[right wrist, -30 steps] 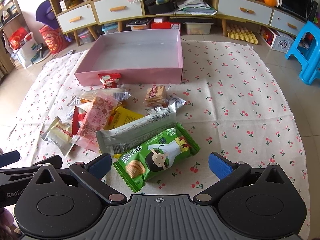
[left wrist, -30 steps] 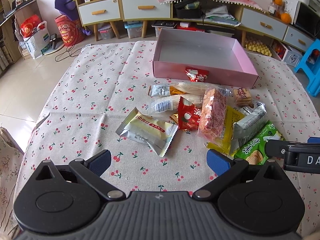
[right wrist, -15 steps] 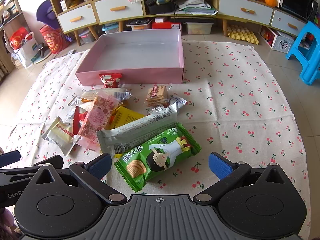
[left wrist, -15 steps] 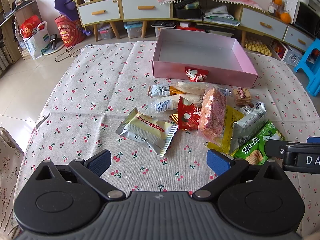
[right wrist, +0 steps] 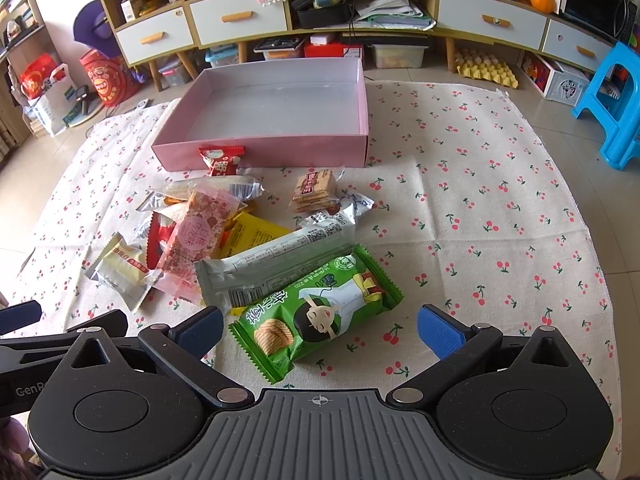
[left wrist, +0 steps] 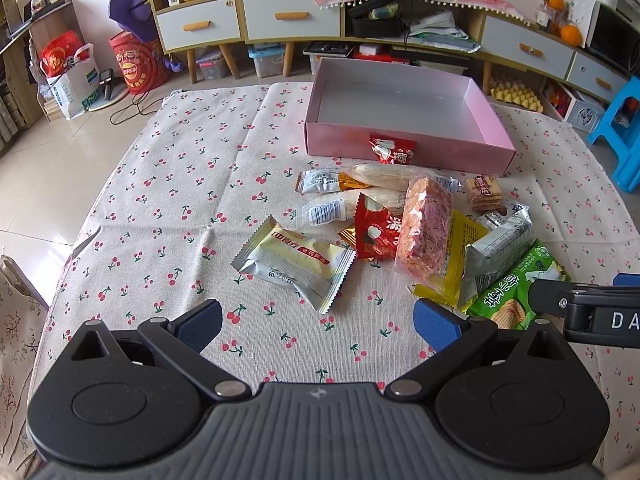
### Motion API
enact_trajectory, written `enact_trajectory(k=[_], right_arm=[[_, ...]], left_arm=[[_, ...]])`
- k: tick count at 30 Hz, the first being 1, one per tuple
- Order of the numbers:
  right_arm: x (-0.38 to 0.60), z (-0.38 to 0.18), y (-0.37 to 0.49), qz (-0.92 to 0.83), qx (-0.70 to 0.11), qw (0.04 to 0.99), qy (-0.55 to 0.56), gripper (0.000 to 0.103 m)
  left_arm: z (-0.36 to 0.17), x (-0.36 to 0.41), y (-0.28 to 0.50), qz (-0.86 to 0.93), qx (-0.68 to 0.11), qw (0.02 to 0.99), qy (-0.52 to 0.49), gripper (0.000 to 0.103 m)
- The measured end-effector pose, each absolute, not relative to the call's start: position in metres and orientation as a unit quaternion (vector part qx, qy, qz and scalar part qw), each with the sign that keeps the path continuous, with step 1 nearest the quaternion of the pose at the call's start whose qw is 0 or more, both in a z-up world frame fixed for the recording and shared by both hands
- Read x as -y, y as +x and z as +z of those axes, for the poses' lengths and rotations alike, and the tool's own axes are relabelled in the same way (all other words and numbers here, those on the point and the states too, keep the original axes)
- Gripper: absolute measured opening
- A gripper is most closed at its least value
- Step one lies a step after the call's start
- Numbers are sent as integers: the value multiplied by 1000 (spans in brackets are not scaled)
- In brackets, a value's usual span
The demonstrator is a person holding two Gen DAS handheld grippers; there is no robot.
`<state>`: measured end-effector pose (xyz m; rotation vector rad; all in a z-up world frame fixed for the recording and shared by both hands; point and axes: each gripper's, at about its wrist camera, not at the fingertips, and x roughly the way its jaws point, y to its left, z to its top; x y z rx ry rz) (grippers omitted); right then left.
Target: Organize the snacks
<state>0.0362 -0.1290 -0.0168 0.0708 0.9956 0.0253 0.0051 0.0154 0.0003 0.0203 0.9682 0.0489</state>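
A pile of wrapped snacks lies on a cherry-print cloth in front of an empty pink box (left wrist: pixel 404 148) (right wrist: pixel 280 152). A small red packet (left wrist: pixel 392 149) leans on the box's front wall. My left gripper (left wrist: pixel 316 322) is open and empty, just short of a silver-and-cream packet (left wrist: pixel 294 262). My right gripper (right wrist: pixel 318 330) is open and empty, its fingers either side of the near end of a green chips bag (right wrist: pixel 316 314), above the cloth. A silver bag (right wrist: pixel 276 260), a pink rice bar (right wrist: pixel 196 236) and a cracker pack (right wrist: pixel 314 190) lie beyond.
The cloth (left wrist: pixel 180 184) (right wrist: pixel 480 200) covers the floor. Low cabinets with drawers (left wrist: pixel 288 20) stand behind the box. A blue stool (right wrist: pixel 616 108) is at the right edge. Bags (left wrist: pixel 72 76) stand at the far left.
Both grippers have barely moved; the right one has crept slightly forward toward the green chips bag. Nothing was taken hold of.
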Motion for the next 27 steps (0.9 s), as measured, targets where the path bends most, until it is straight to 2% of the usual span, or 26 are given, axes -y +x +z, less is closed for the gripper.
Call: enact_trajectory(k=[27], right_arm=[[130,-20,42,17,-471,882,27,103]], left_arm=[[3,-16,10,4,-456,890,15,102]])
